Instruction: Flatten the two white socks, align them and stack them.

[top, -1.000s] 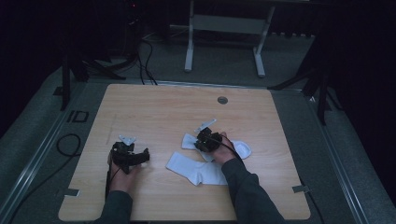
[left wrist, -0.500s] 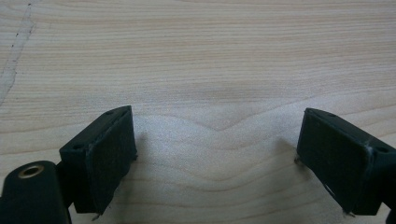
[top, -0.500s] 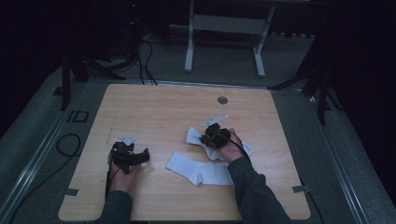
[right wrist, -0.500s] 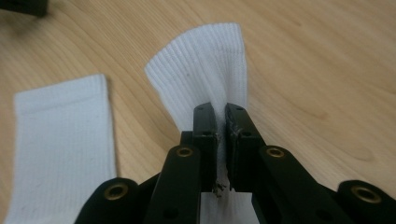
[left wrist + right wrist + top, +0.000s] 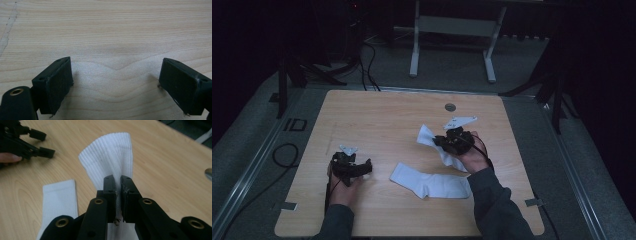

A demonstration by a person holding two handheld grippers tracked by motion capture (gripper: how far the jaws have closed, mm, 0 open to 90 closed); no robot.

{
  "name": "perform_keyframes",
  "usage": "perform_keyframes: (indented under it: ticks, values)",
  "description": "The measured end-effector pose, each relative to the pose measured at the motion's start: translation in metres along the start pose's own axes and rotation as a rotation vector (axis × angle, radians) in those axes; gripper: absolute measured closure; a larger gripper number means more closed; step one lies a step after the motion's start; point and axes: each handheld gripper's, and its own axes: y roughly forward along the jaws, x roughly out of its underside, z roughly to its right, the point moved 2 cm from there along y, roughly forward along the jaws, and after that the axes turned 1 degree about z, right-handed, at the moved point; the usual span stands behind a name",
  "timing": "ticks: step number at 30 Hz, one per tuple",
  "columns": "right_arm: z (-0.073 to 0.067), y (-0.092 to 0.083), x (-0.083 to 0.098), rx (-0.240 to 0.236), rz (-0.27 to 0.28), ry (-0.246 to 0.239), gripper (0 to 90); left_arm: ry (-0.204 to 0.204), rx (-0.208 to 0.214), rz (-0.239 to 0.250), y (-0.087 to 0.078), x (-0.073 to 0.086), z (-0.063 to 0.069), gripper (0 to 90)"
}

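Observation:
Two white socks are on the wooden table [image 5: 377, 115]. One sock [image 5: 429, 181] lies flat near the table's middle front; its ribbed cuff [image 5: 60, 195] shows in the right gripper view. My right gripper [image 5: 438, 141] is shut on the other sock [image 5: 428, 135] and holds its cuff end up off the table; the ribbed cuff [image 5: 110, 160] fans out above the pinching jaws [image 5: 117, 185]. The rest of that sock hangs toward the table under my hand. My left gripper [image 5: 362, 169] rests low at the front left, jaws wide open over bare wood [image 5: 115, 72].
A round metal grommet [image 5: 450, 107] sits in the table near its far edge. Beyond the table stand a white frame leg [image 5: 414, 45] and cables on a dark floor. My left gripper [image 5: 37, 143] shows at the upper left of the right gripper view.
My right gripper has risen and shifted right and away, lifting the cuff end of the sock it pinches. The left gripper and the flat sock have stayed put.

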Motion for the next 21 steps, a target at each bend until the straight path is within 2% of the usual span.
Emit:
perform_keyframes:
  ticks: [12, 17, 21]
  values:
    - [-0.012, -0.040, -0.013, -0.014, 0.101, -0.029, 83.5, -0.004, 0.000, 0.003, 0.000, 0.000, 0.000, 11.5]
    - [-0.016, -0.061, -0.016, -0.007, 0.149, -0.038, 83.4, 0.000, -0.001, 0.002, 0.000, 0.000, 0.000, 11.5]
    - [-0.021, -0.080, -0.015, -0.022, 0.189, -0.039, 83.3, -0.001, -0.001, 0.003, 0.000, 0.000, 0.000, 11.5]
